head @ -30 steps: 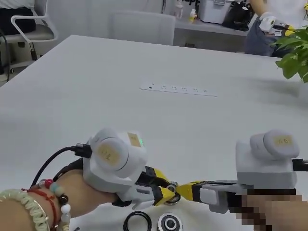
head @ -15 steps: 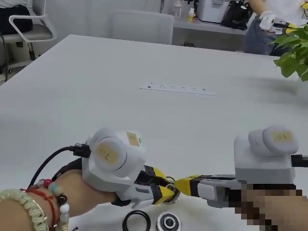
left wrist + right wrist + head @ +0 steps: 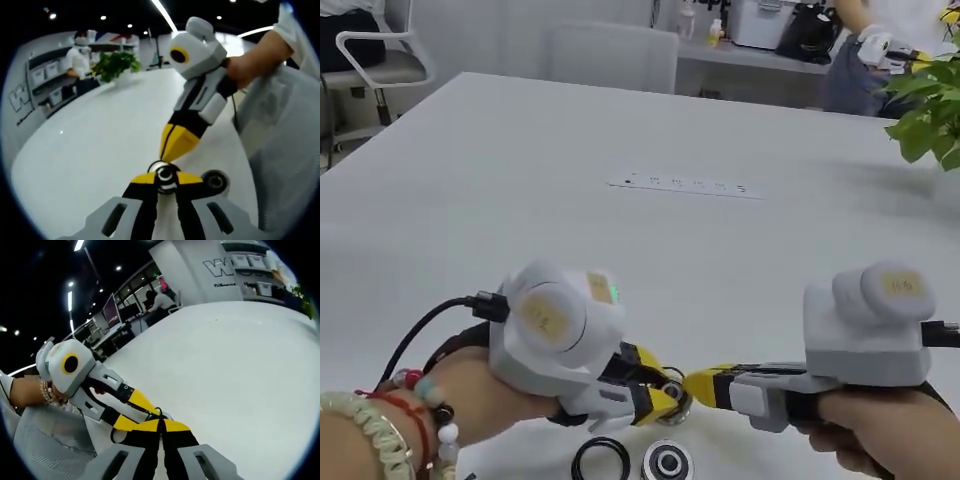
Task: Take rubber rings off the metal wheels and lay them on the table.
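Observation:
A small metal wheel (image 3: 165, 171) is held just above the white table (image 3: 520, 200), with my left gripper (image 3: 165, 178) shut on it. My right gripper (image 3: 165, 159) meets it tip to tip from the other side, its jaws shut on the wheel's black rubber ring. In the head view the left gripper (image 3: 670, 398) and right gripper (image 3: 692, 388) touch near the table's front edge. A loose black rubber ring (image 3: 601, 441) and a bare metal wheel (image 3: 667, 463) lie on the table just below them. The right gripper view has my right gripper (image 3: 160, 424) against the left gripper (image 3: 150, 412).
A white power strip (image 3: 685, 186) lies across the middle of the table. A green plant (image 3: 930, 110) overhangs the far right edge. Chairs (image 3: 610, 55) stand beyond the far edge, and a person (image 3: 865, 50) is at a counter behind.
The head view has tilted slightly. The right gripper has edged a little toward the left gripper; both stay together at the wheel.

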Motion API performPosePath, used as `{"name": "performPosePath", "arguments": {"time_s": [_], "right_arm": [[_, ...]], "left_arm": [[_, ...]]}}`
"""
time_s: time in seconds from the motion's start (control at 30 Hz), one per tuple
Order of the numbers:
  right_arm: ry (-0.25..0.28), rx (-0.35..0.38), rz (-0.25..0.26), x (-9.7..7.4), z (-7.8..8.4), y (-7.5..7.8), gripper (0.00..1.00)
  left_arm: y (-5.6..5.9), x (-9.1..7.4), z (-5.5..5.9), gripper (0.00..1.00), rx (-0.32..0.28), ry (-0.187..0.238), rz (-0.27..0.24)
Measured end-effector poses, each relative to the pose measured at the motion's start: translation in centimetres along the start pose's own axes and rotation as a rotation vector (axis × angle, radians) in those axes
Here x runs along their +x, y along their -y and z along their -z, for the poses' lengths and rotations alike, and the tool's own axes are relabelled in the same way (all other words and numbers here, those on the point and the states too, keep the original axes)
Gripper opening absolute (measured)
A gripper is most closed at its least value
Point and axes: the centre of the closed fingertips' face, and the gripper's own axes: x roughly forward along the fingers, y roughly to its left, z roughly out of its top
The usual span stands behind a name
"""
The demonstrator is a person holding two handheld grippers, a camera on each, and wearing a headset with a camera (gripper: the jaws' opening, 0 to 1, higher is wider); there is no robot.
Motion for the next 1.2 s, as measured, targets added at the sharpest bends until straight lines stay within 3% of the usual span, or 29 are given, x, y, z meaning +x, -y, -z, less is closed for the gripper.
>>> {"name": "performPosePath", "arguments": {"time_s": [0.17, 0.27, 0.6, 0.9, 1.2], "right_arm": [[0.004, 0.003, 0.004, -0.1, -0.2, 0.1, 0.00], [0.010, 0.007, 0.004, -0.2, -0.3, 0.2, 0.00], [0.032, 0.020, 0.007, -0.4, -0.8, 0.4, 0.00], [0.040, 0.025, -0.005, -0.5, -1.1, 0.1, 0.00], [0.049, 0.024, -0.014, -0.6, -1.4, -0.1, 0.00]], "left_arm": [[0.1, -0.4, -0.5, 0.18, 0.023, -0.001, 0.016], [0.0, -0.7, -0.9, 0.24, -0.002, 0.009, 0.019], [-0.2, -1.8, -2.1, 0.31, -0.002, 0.023, 0.017], [0.6, -2.8, -4.8, 0.38, -0.018, 0.073, 0.063], [0.1, -4.3, -5.7, 0.44, 0.019, 0.079, 0.048]]}}
